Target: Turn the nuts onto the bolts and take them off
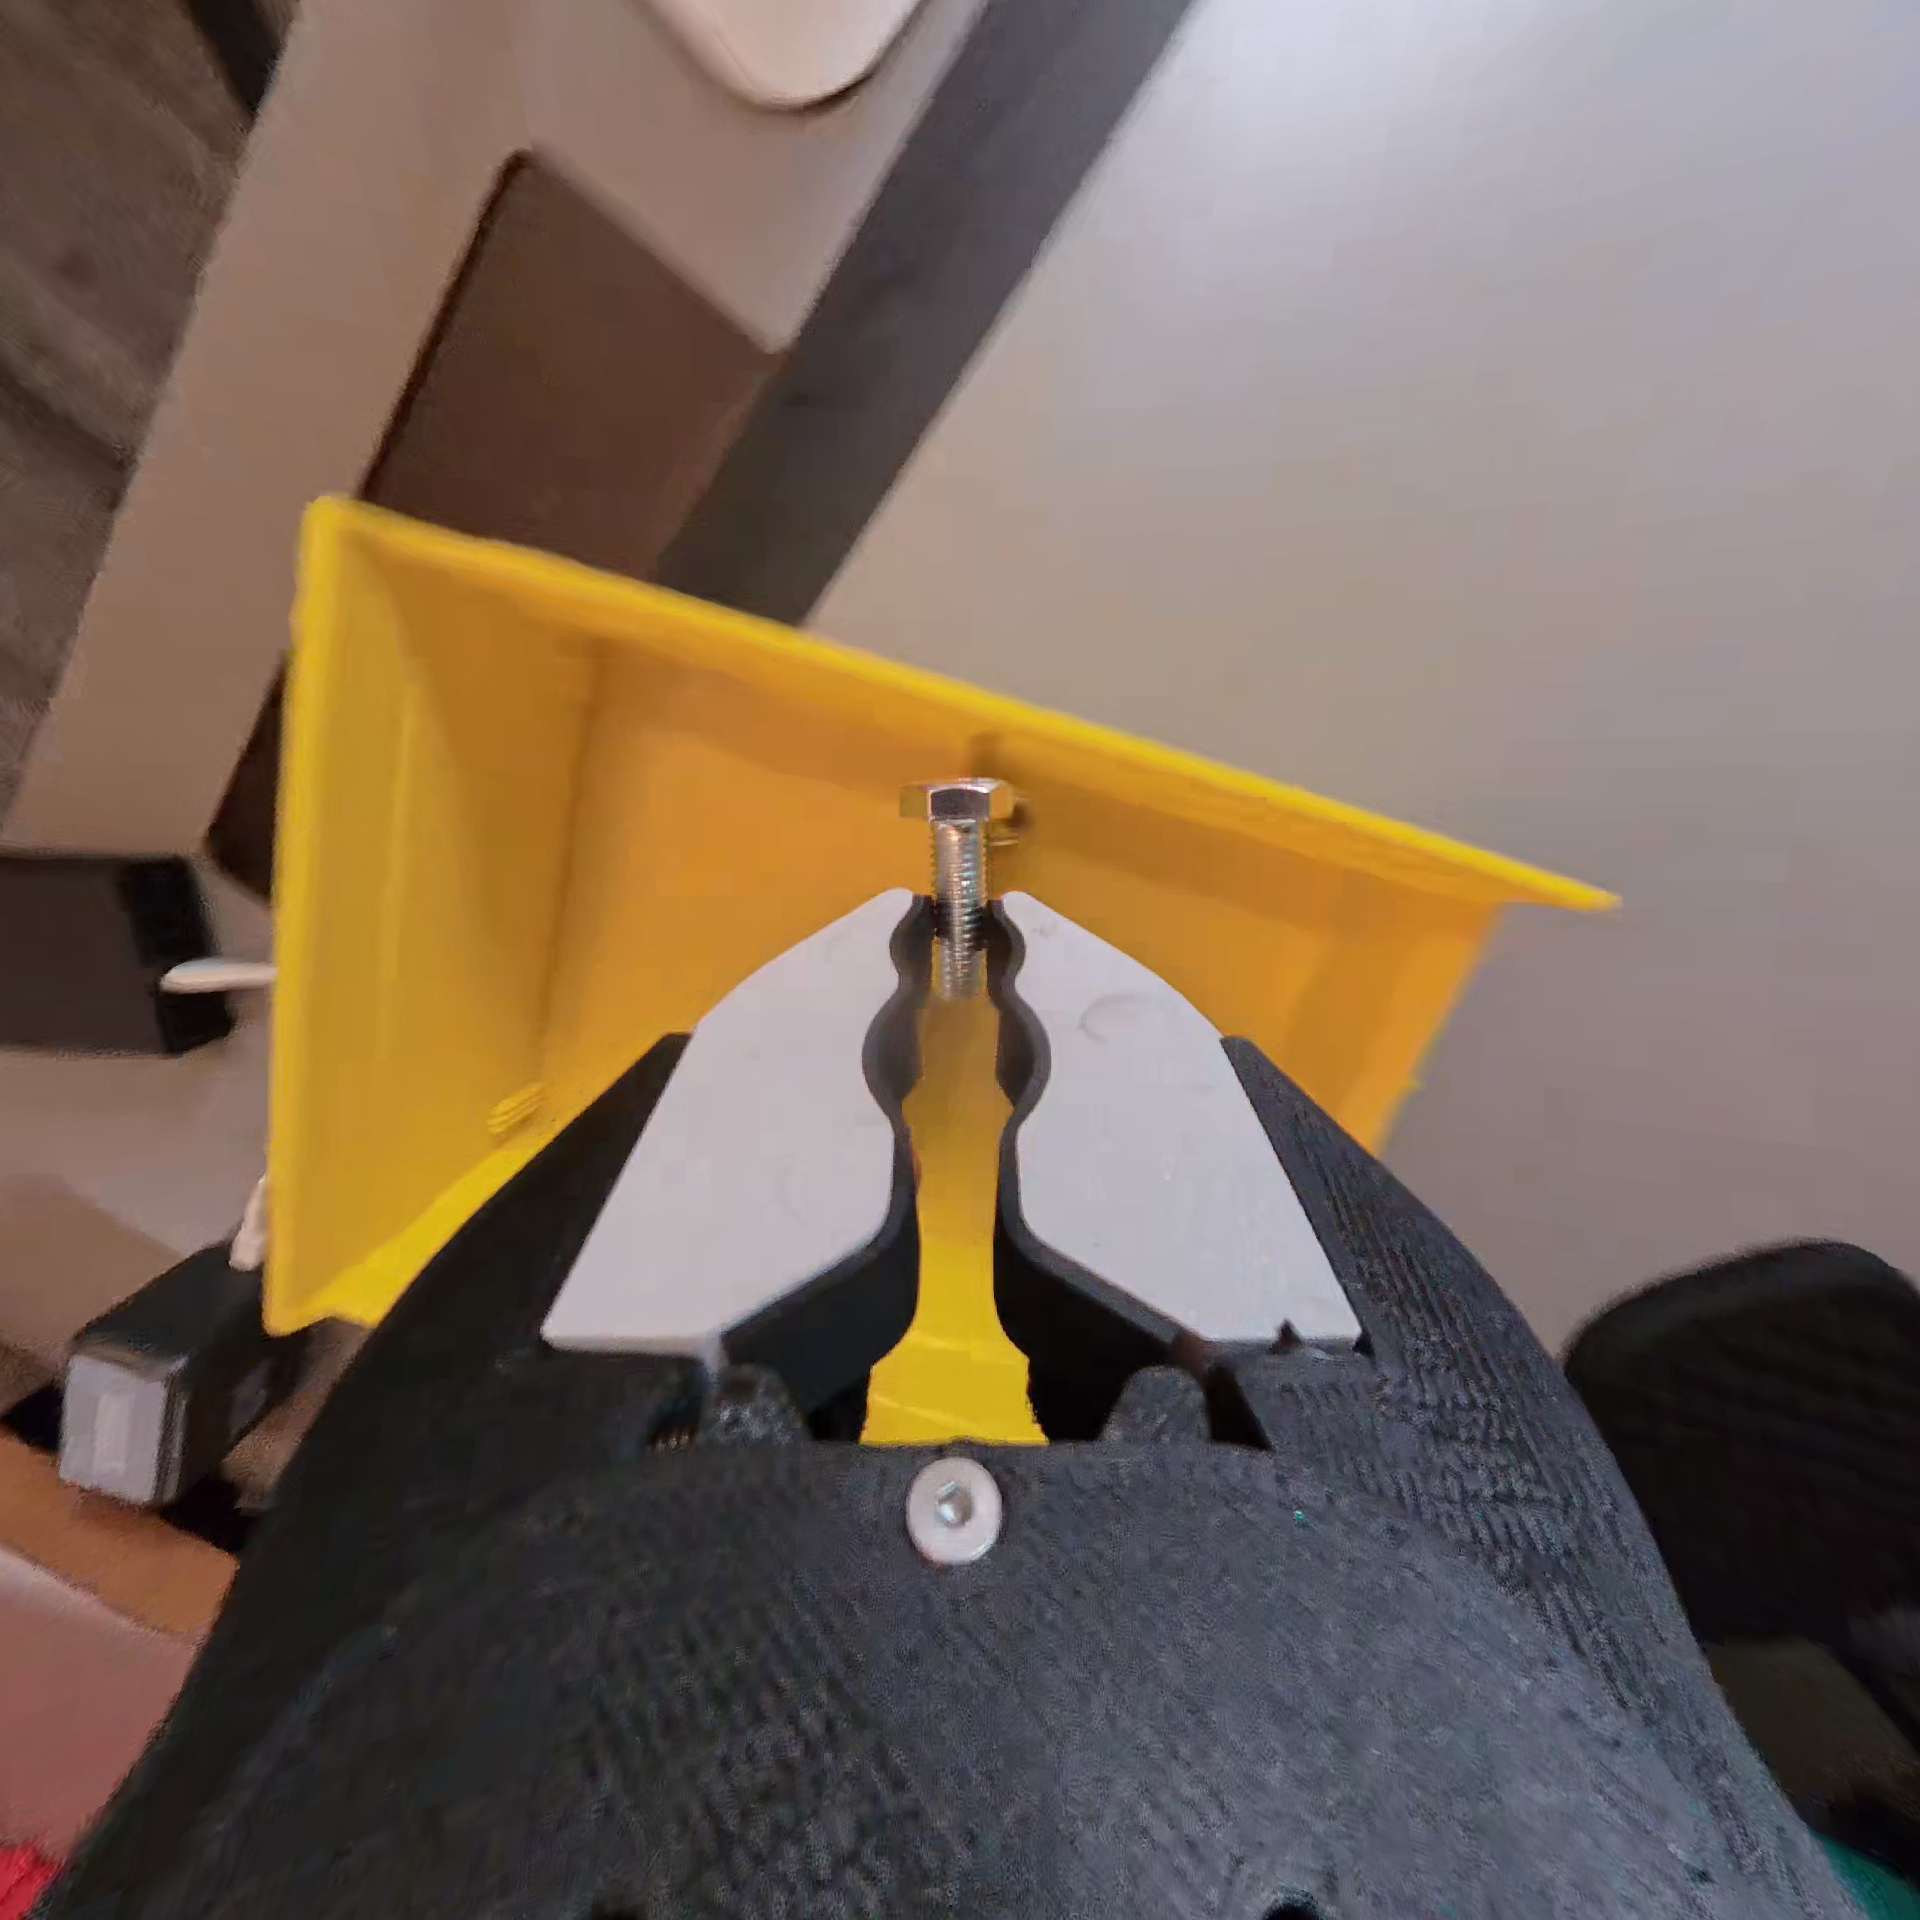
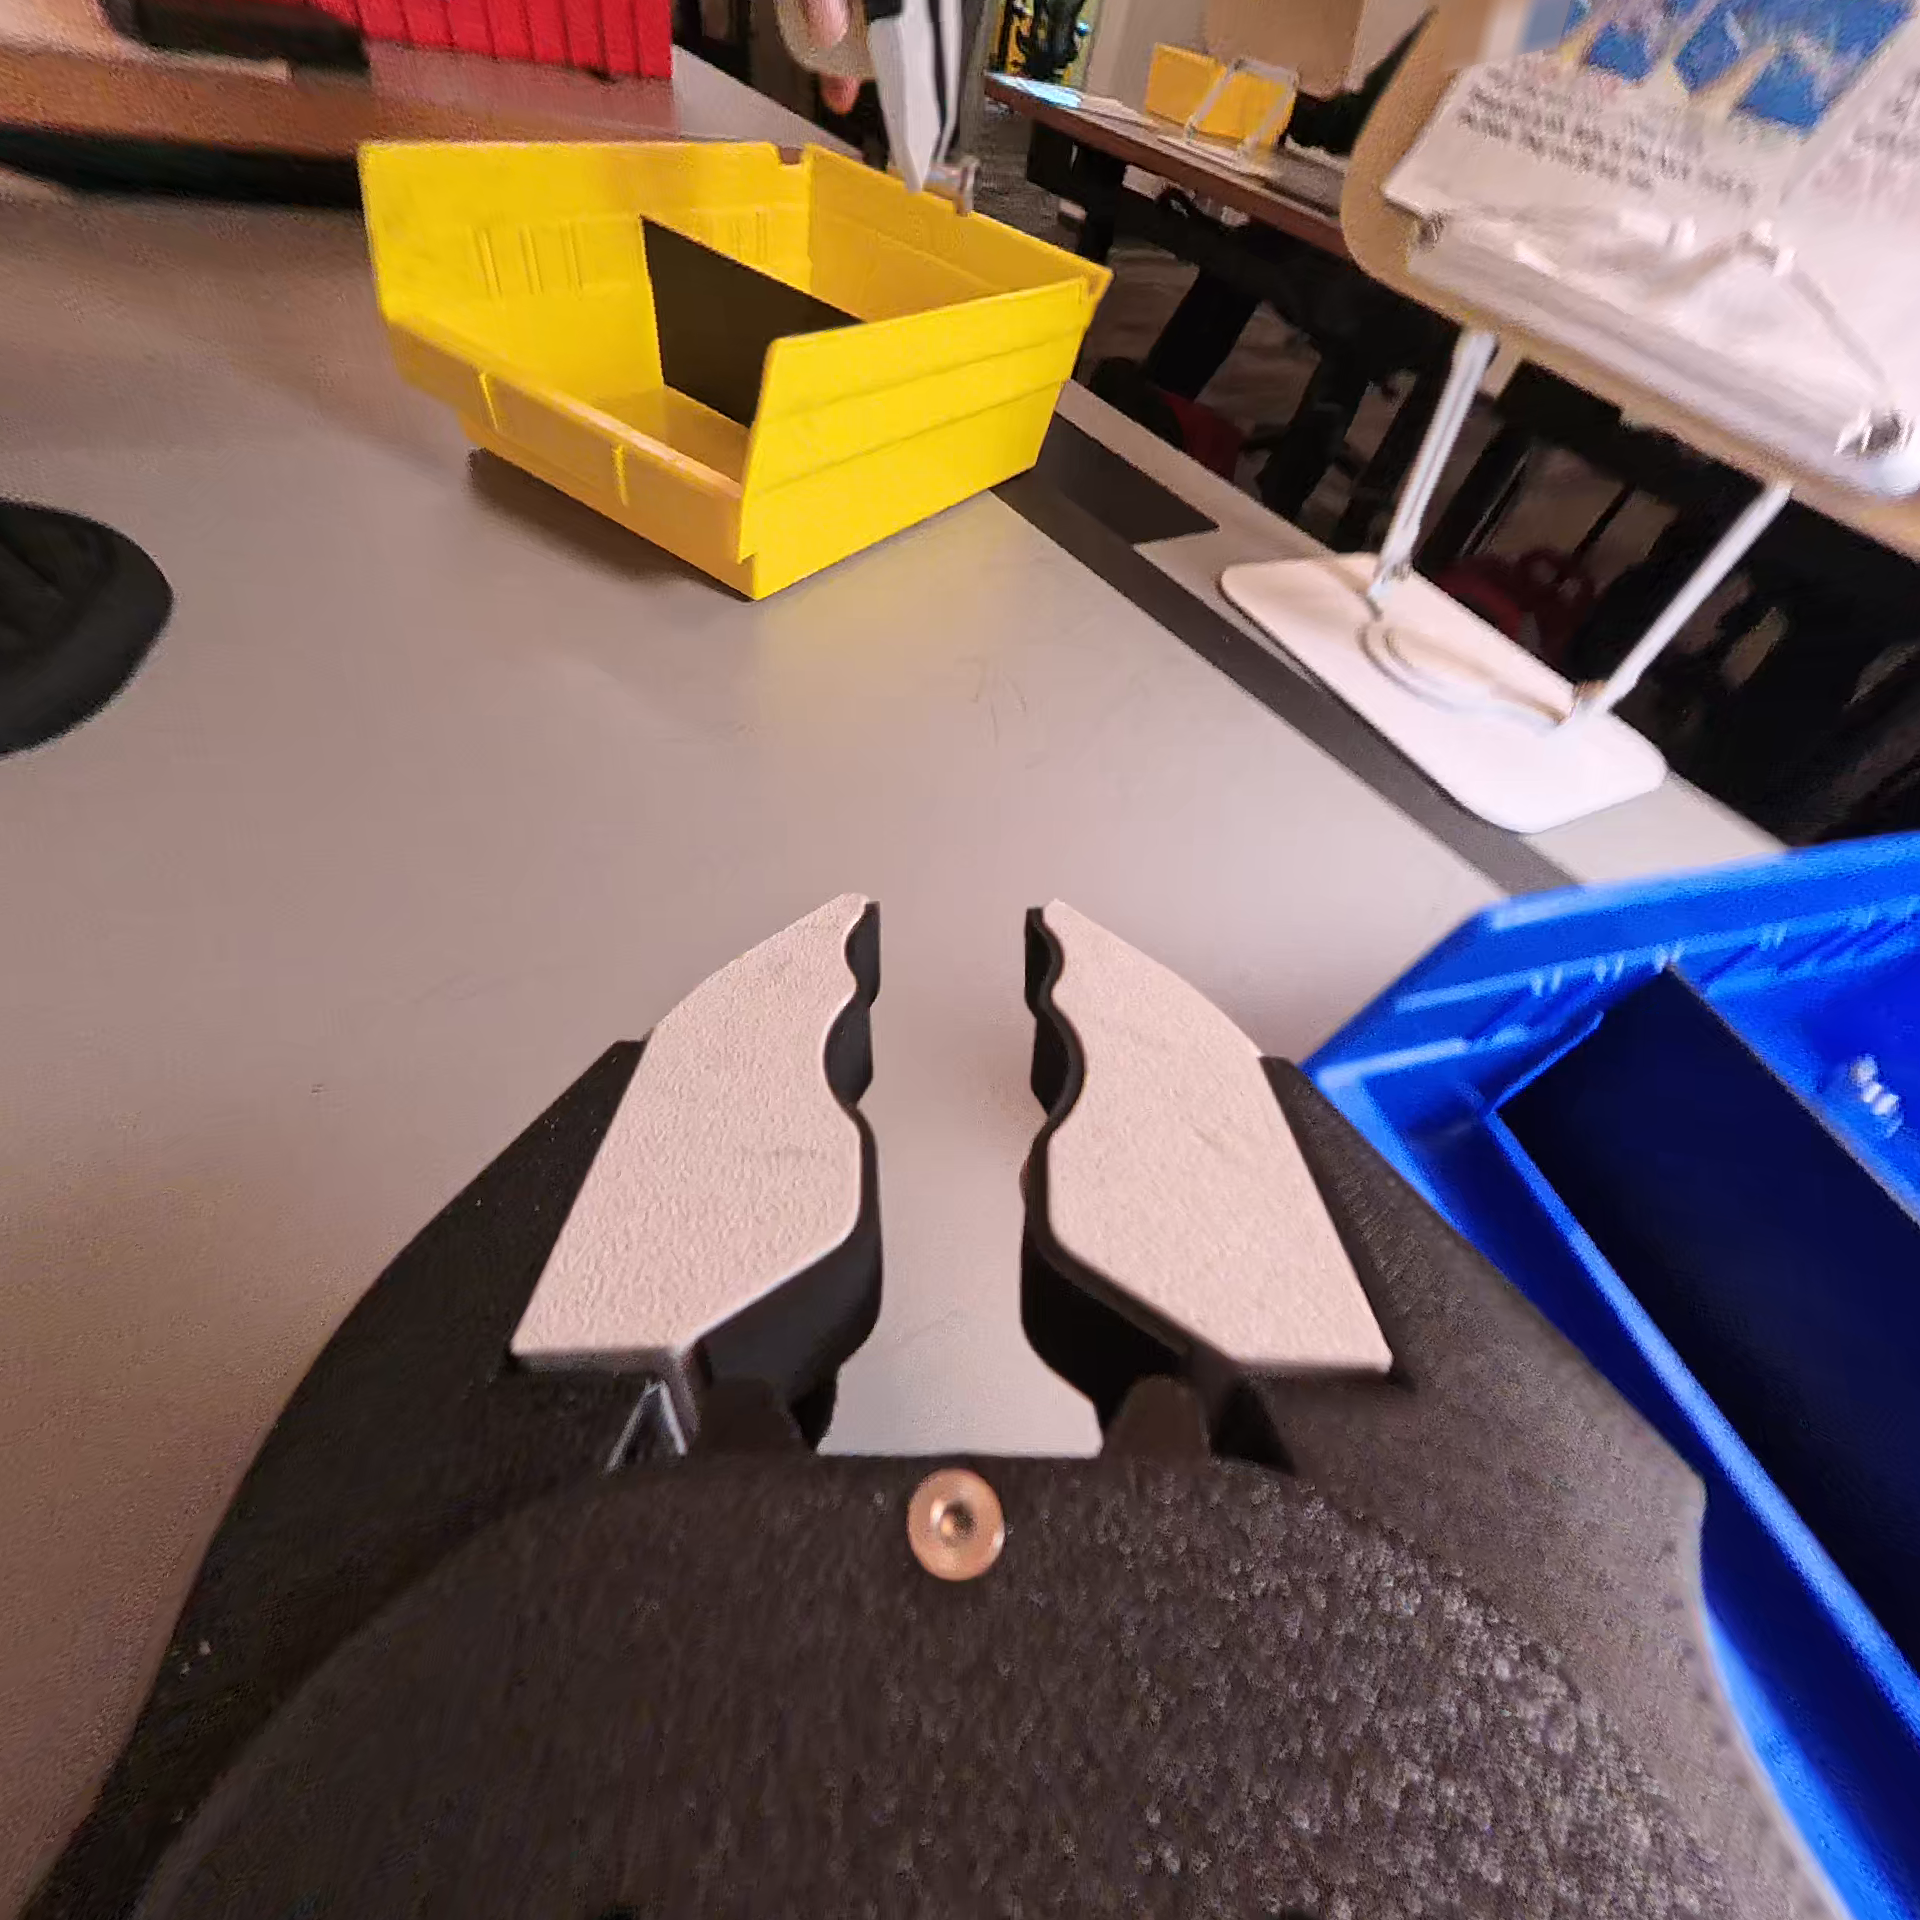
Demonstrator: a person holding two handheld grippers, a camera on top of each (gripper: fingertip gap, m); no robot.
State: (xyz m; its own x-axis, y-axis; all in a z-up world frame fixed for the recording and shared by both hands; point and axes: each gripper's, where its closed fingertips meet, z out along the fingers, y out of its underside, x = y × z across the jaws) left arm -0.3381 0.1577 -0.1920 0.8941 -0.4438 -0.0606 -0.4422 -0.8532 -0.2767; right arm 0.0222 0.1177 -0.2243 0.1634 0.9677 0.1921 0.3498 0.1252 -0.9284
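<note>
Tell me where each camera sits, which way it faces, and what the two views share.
Left wrist view: sits on the left hand-held gripper, looking steeply down into the yellow bin; its own fingers clamp a bolt by the threaded shank, head outward.
Right wrist view: sits on the right hand-held gripper, looking low across the grey table; its own fingers show parted and empty, a blue bin at right.
Shared: the yellow bin; the left hand-held gripper shows above its far edge.

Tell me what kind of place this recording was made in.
Probably a lab or workshop room. A grey table holds a yellow parts bin and a blue bin, a document stand sits at its edge, and more tables stand behind.
</note>
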